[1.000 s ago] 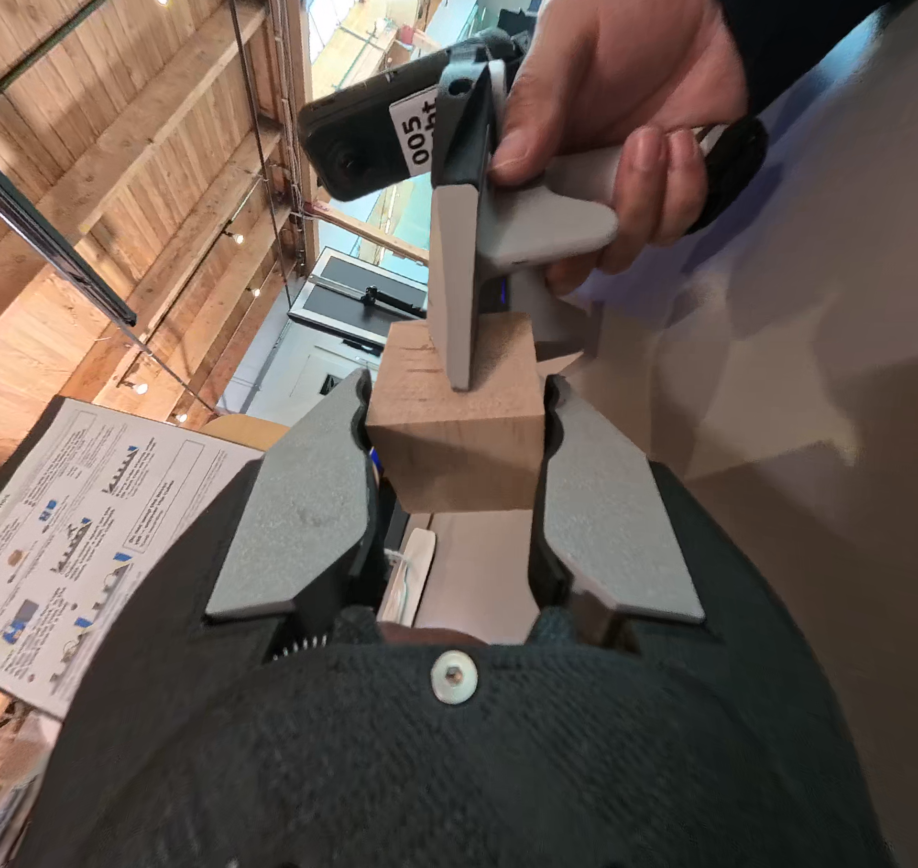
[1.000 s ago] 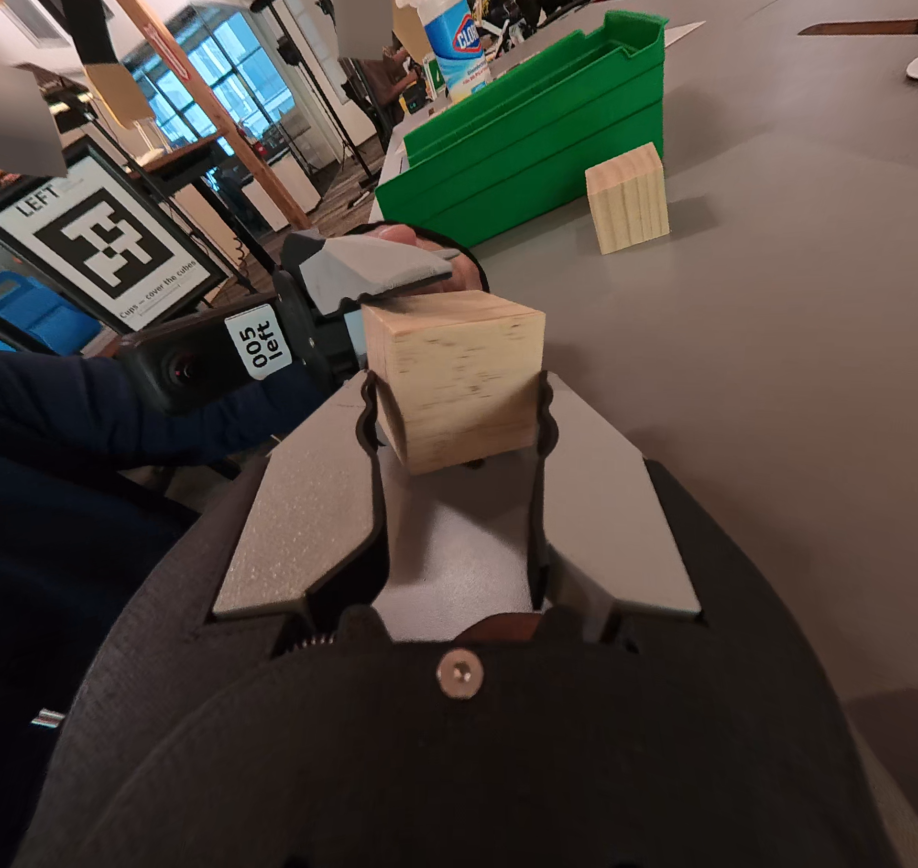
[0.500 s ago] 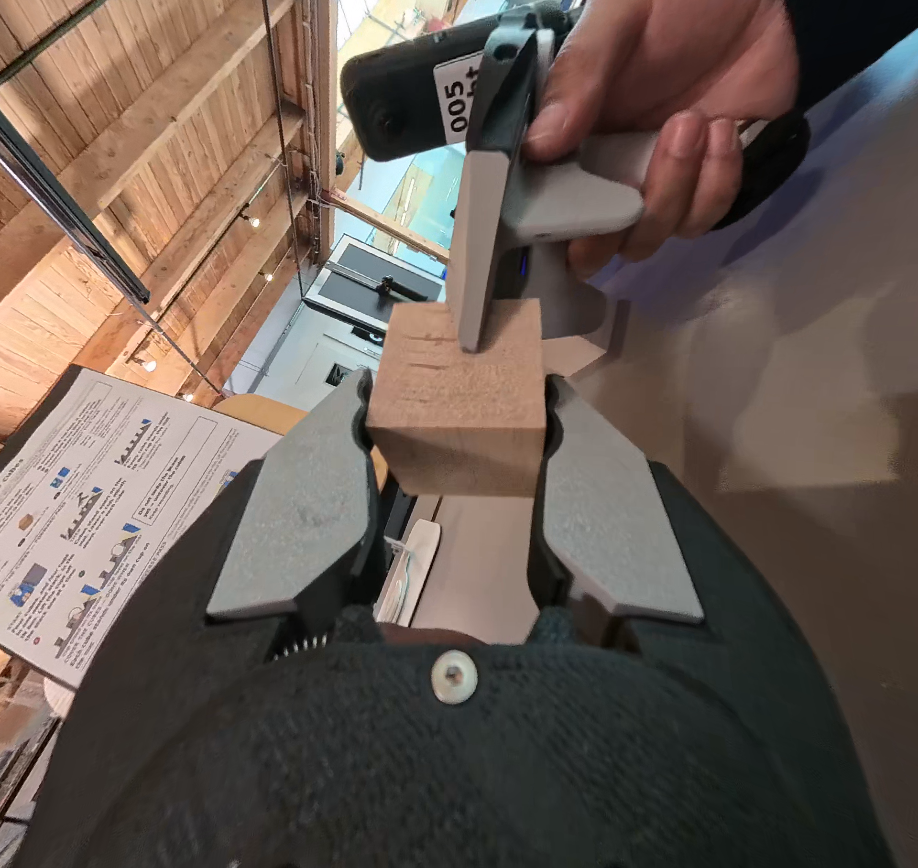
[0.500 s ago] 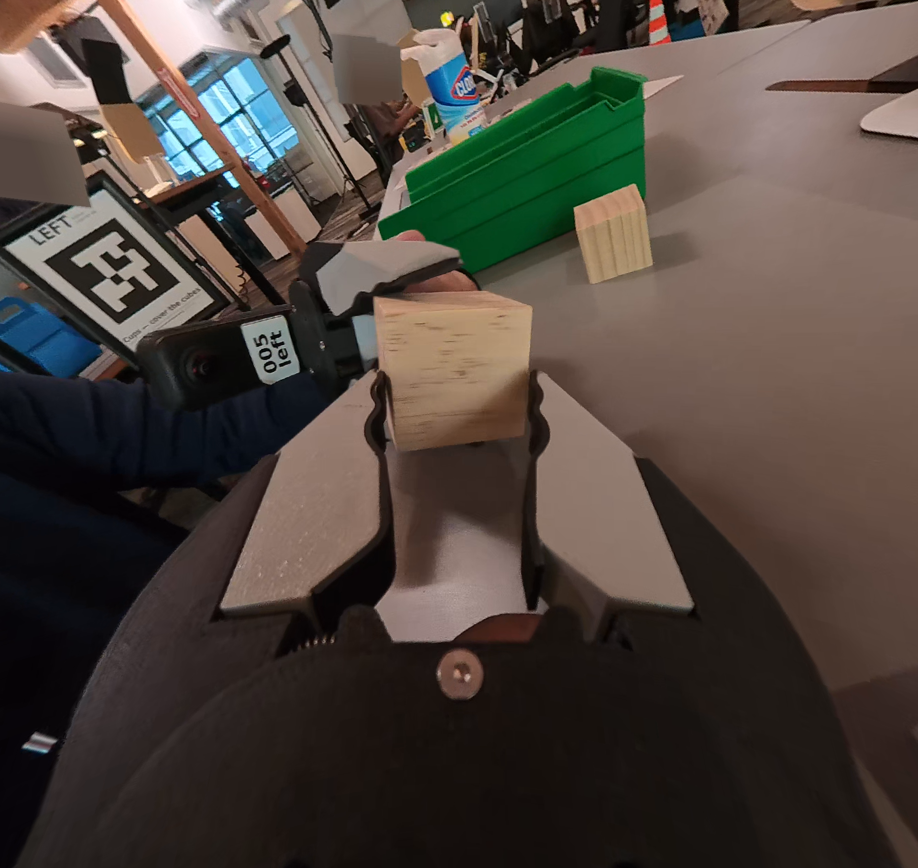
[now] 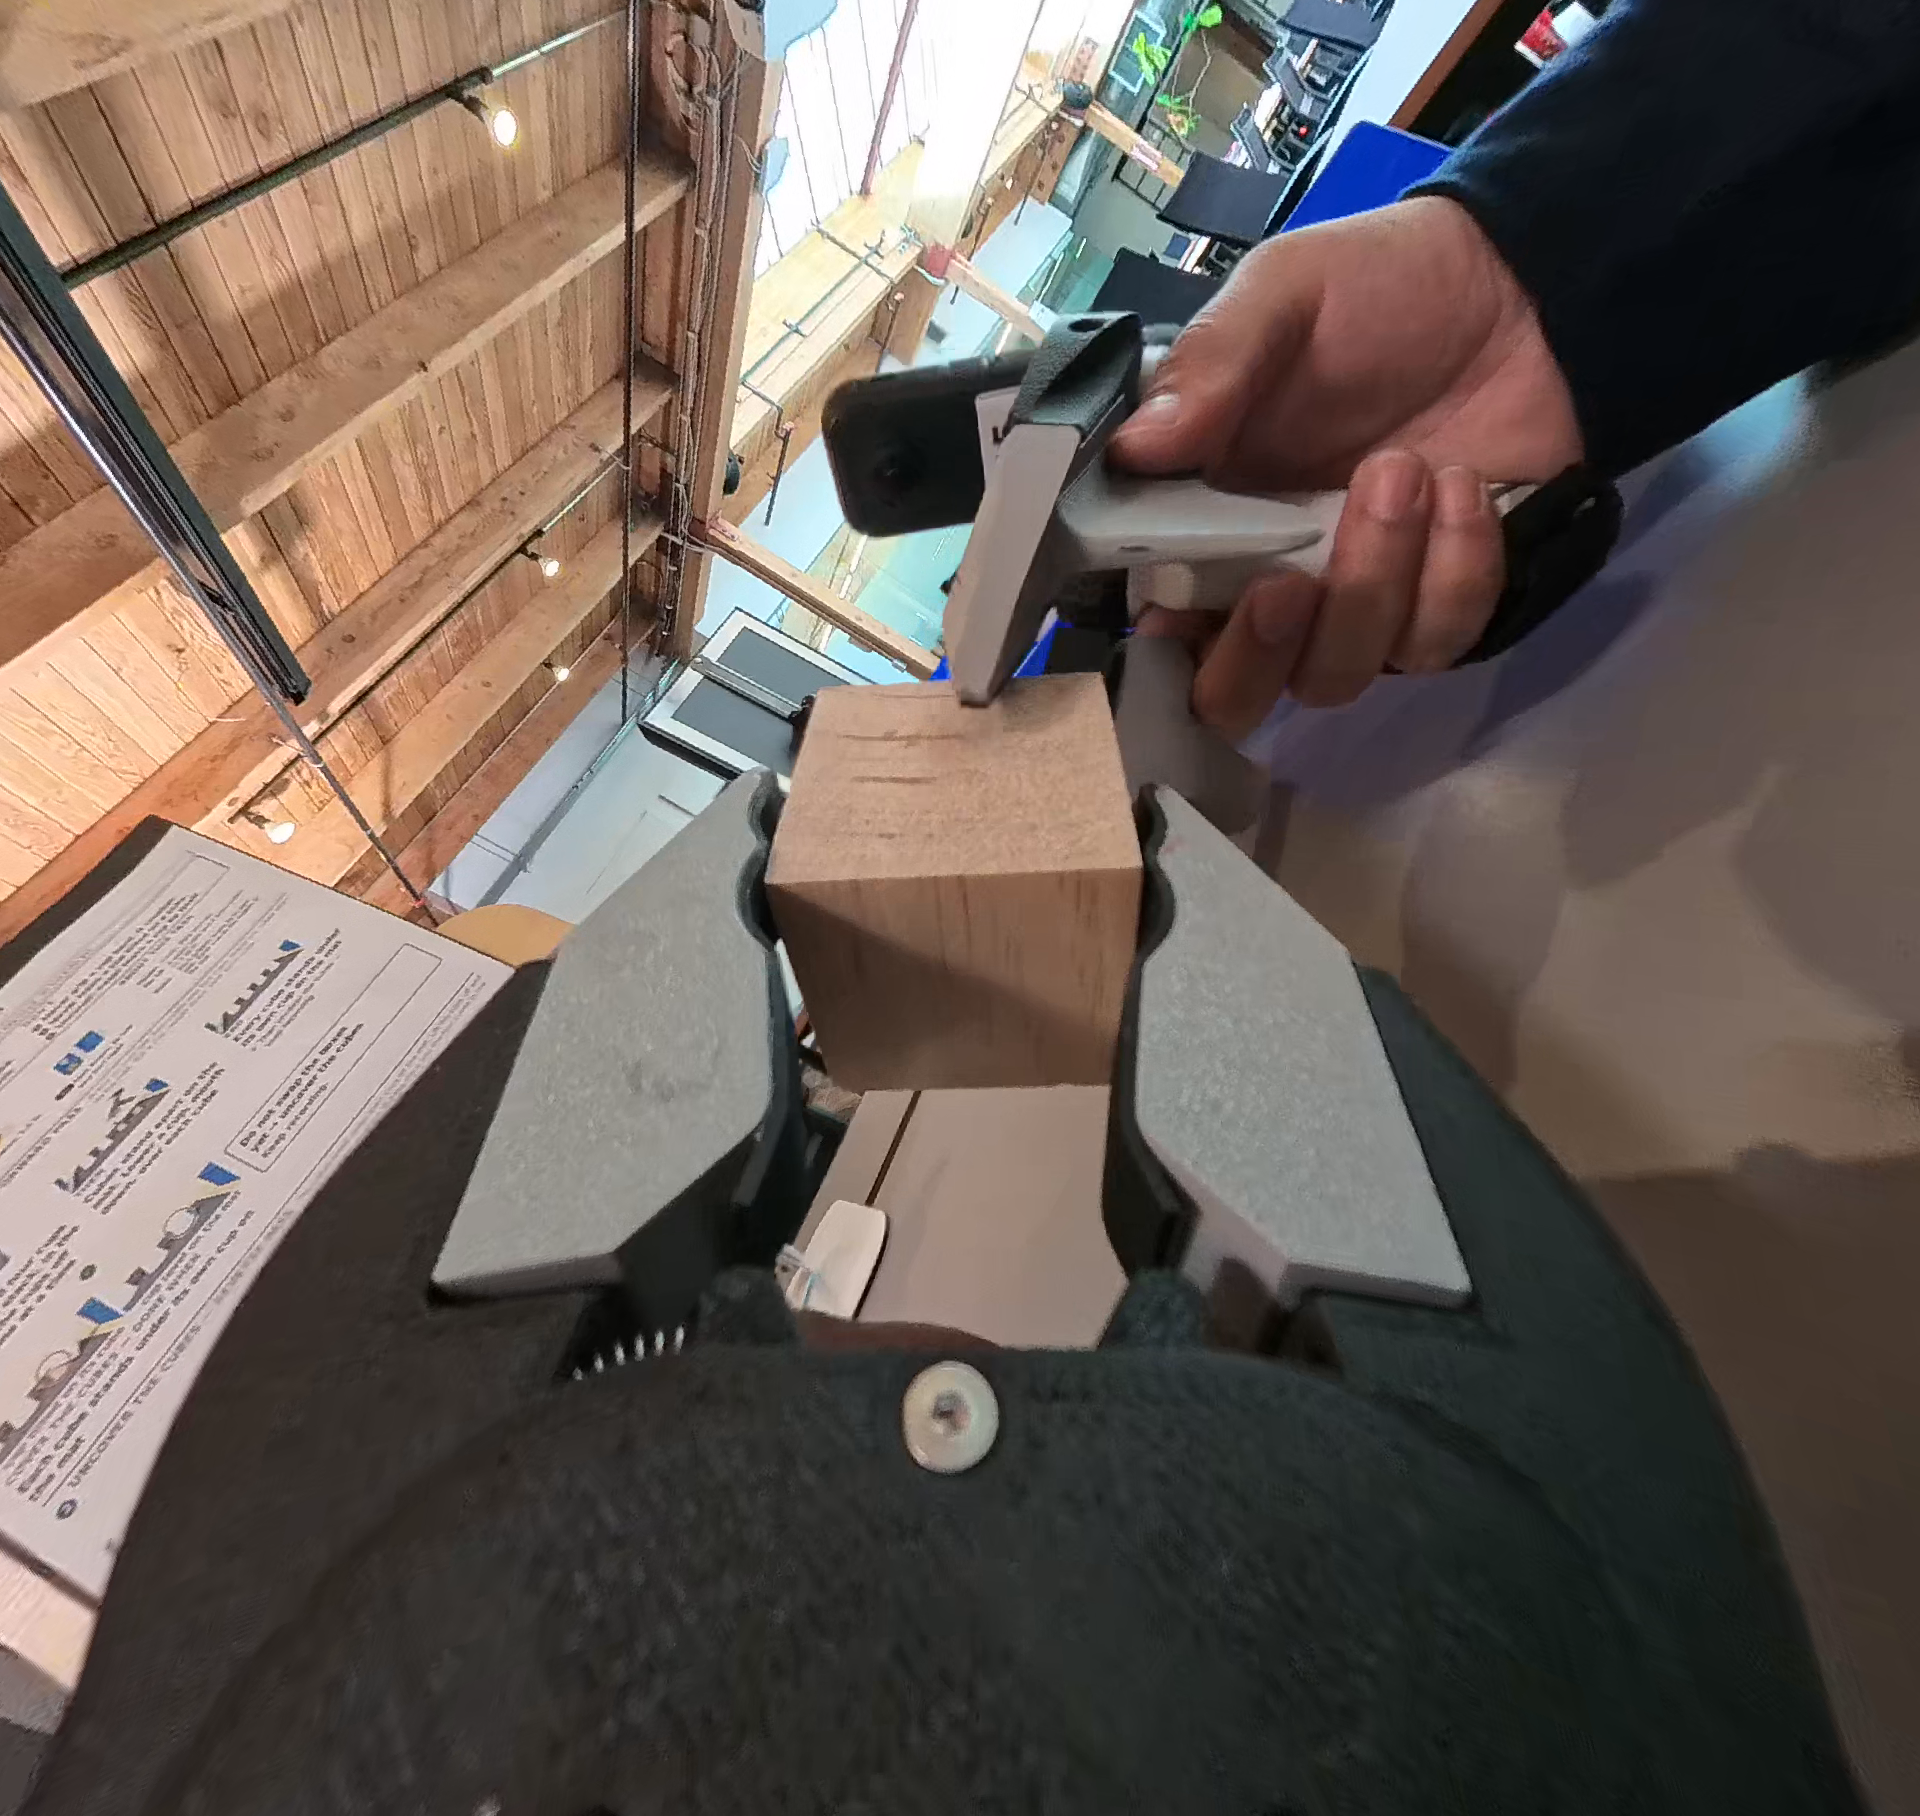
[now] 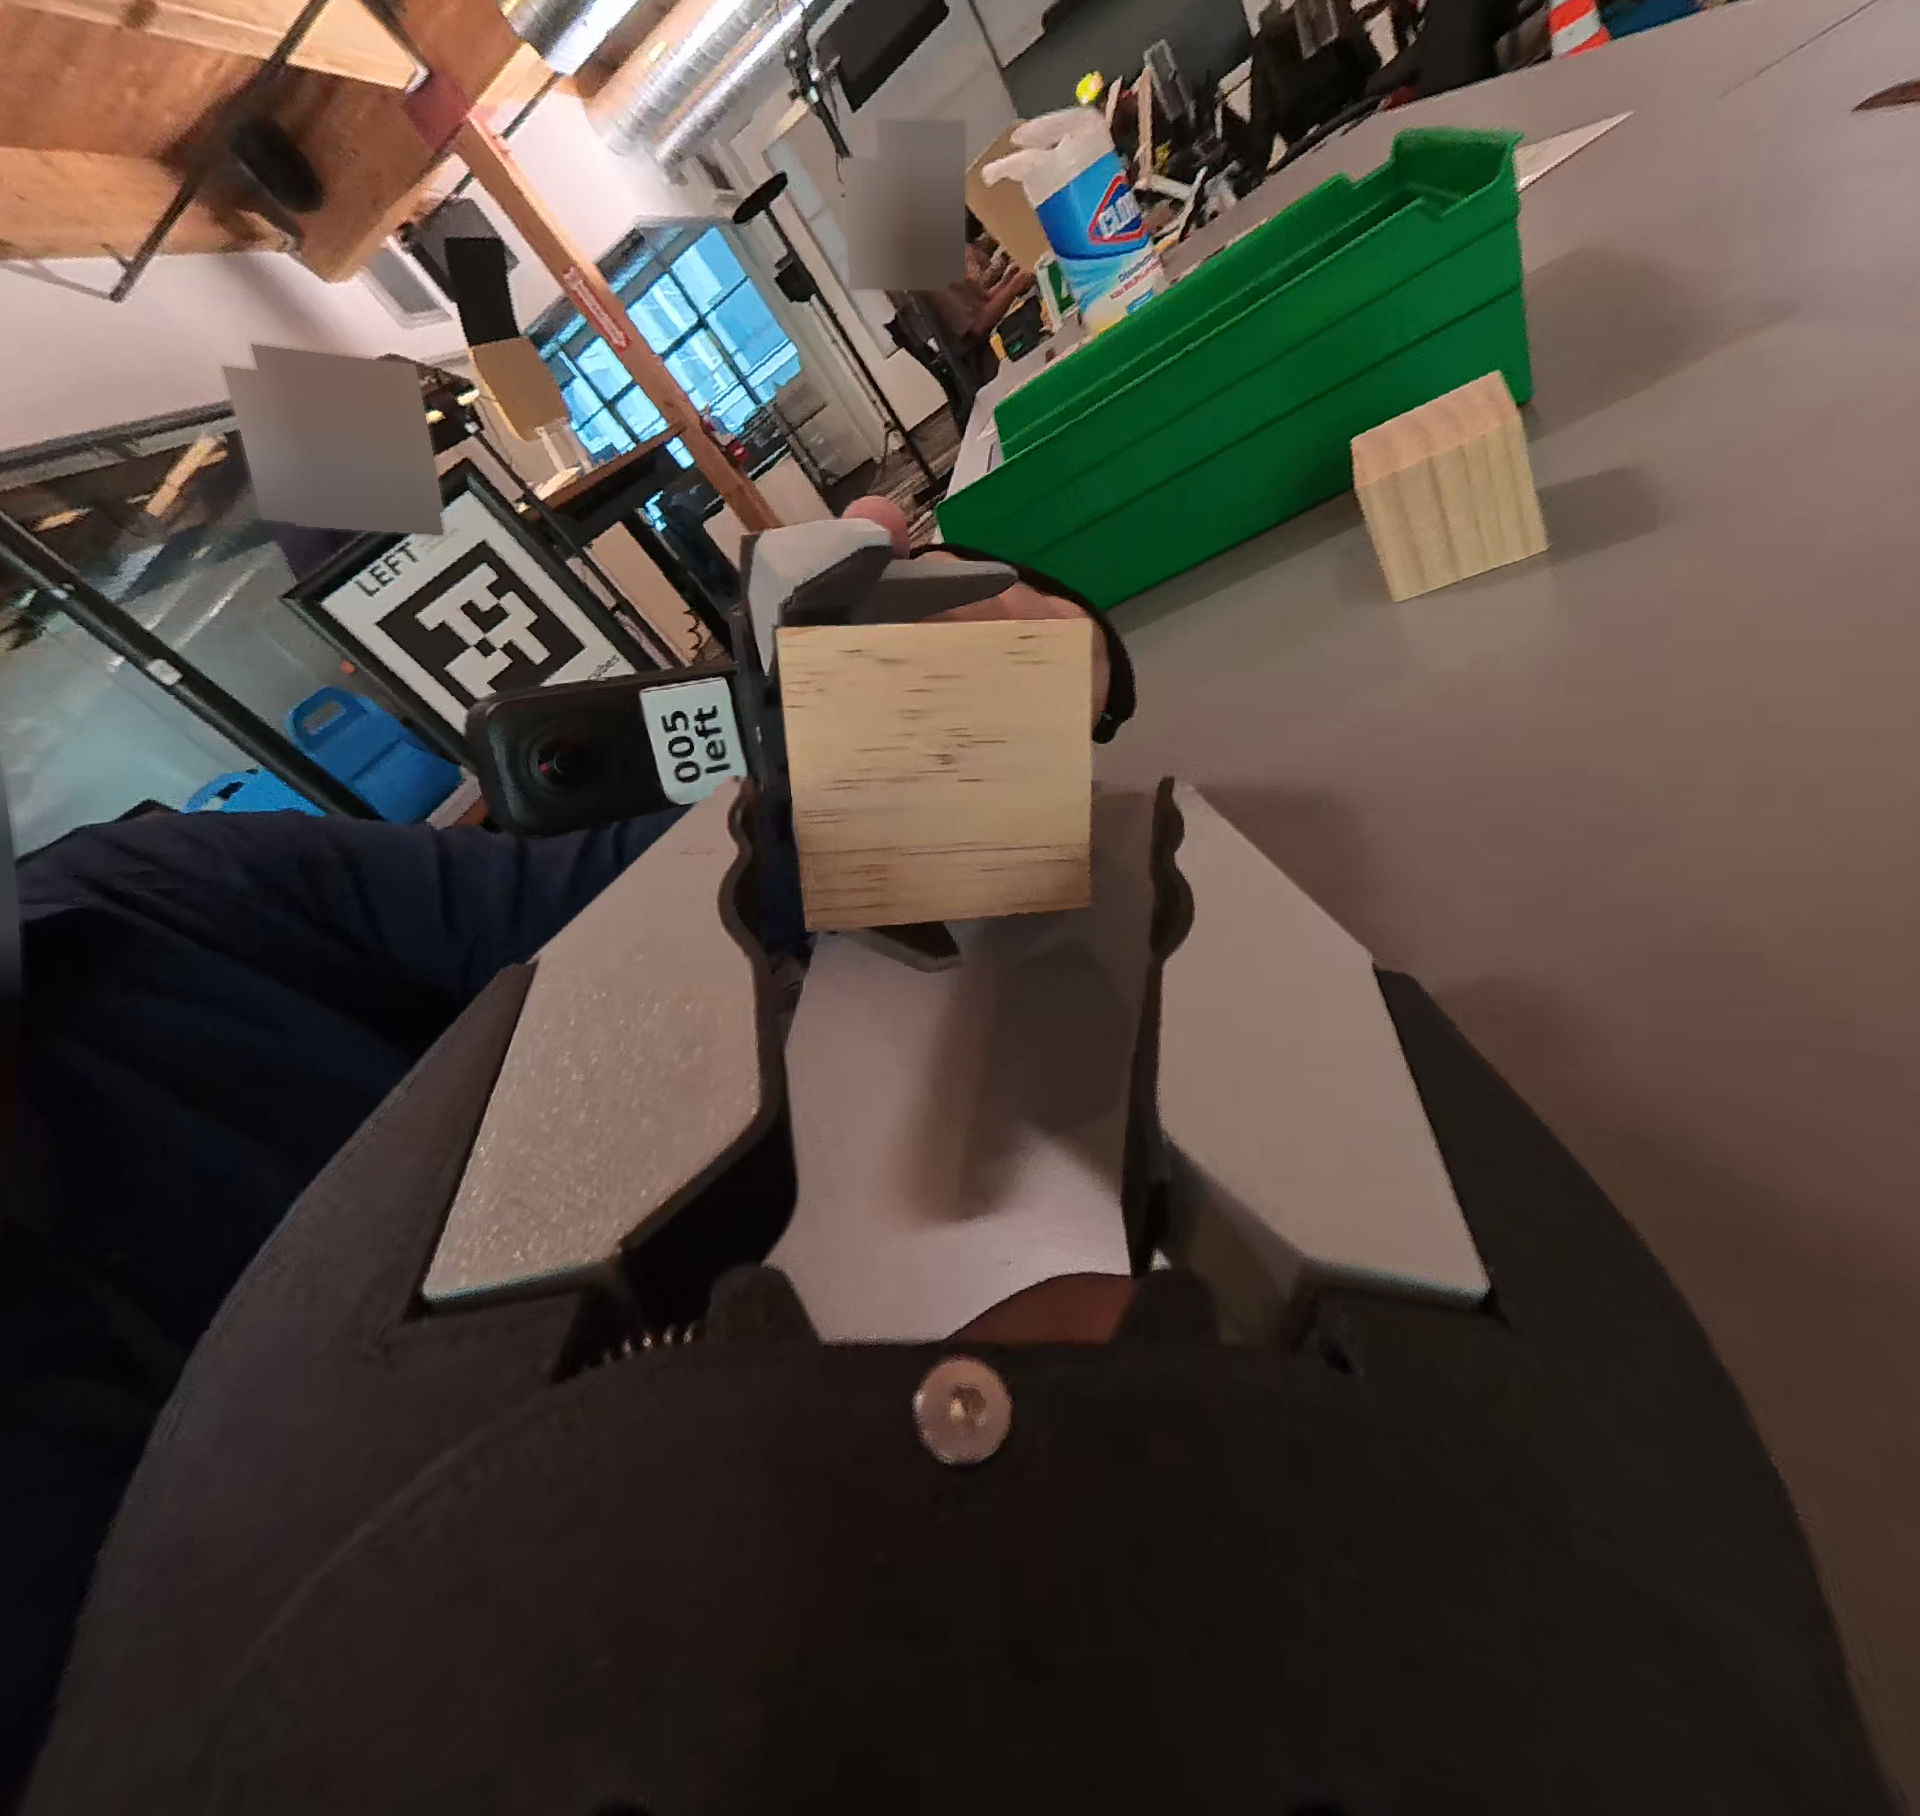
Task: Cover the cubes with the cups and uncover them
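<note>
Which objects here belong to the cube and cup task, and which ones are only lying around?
Part of the job:
- wooden cube clamped in the left gripper
- second wooden cube standing on the table
- right gripper, open, not pressing the cube
No cups are in view.

Just lying about:
- green bin
- wipes canister
- instruction sheet

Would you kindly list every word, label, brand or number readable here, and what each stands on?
I won't quote the wording; these bear it:
White sticker on a black camera: legible.
Black-and-white marker sign: legible.
Blue-and-white wipes canister: legible brand.
Printed instruction sheet: mostly too small.
Half-hidden sticker: unreadable.
</note>
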Tool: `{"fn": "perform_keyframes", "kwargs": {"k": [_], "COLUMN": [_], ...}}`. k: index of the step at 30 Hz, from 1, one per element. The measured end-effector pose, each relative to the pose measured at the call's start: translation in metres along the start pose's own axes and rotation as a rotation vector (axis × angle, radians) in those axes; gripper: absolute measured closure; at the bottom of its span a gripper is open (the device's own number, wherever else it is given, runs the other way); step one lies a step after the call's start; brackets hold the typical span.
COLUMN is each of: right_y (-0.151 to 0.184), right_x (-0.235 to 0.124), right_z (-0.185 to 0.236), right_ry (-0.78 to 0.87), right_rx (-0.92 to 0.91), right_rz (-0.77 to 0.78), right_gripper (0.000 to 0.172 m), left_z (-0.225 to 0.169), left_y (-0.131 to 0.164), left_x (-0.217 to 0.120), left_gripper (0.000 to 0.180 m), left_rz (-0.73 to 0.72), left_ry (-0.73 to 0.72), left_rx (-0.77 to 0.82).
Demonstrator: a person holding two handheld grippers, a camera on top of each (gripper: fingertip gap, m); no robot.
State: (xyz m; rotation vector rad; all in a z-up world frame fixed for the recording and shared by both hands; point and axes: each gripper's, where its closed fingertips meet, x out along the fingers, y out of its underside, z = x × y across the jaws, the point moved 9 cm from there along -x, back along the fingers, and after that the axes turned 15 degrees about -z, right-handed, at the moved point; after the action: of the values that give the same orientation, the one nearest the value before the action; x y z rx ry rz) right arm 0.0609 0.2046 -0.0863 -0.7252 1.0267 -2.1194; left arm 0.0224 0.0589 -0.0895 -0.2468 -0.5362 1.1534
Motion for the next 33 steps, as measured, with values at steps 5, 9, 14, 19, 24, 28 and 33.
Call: {"fn": "perform_keyframes", "kwargs": {"k": [5, 9, 14, 19, 24, 28, 33], "right_y": [0.006, 0.006, 0.008, 0.010, 0.012, 0.013, 0.009], "right_x": [0.006, 0.004, 0.004, 0.004, 0.004, 0.005, 0.003], "right_z": [0.001, -0.001, -0.006, -0.009, -0.011, -0.013, -0.011], "right_ry": [0.008, 0.059, 0.118, 0.159, 0.176, 0.189, 0.154], "right_rx": [-0.046, -0.116, -0.147, -0.179, -0.175, -0.176, -0.149], "right_rz": [0.050, 0.064, 0.083, 0.106, 0.116, 0.124, 0.081], "right_gripper": [0.112, 0.115, 0.115, 0.115, 0.115, 0.114, 0.113], "left_z": [-0.004, -0.004, -0.006, -0.010, -0.011, -0.013, -0.009], "left_y": [0.003, 0.010, 0.019, 0.025, 0.028, 0.030, 0.030], "left_x": [0.002, 0.003, 0.002, 0.003, 0.003, 0.003, 0.002], "left_gripper": [0.113, 0.113, 0.113, 0.113, 0.113, 0.113, 0.113], "left_rz": [0.026, 0.079, 0.141, 0.184, 0.205, 0.218, 0.216], "left_ry": [0.026, 0.018, 0.034, 0.048, 0.060, 0.067, 0.035], "left_rx": [0.002, 0.024, 0.054, 0.108, 0.125, 0.139, 0.147]}}
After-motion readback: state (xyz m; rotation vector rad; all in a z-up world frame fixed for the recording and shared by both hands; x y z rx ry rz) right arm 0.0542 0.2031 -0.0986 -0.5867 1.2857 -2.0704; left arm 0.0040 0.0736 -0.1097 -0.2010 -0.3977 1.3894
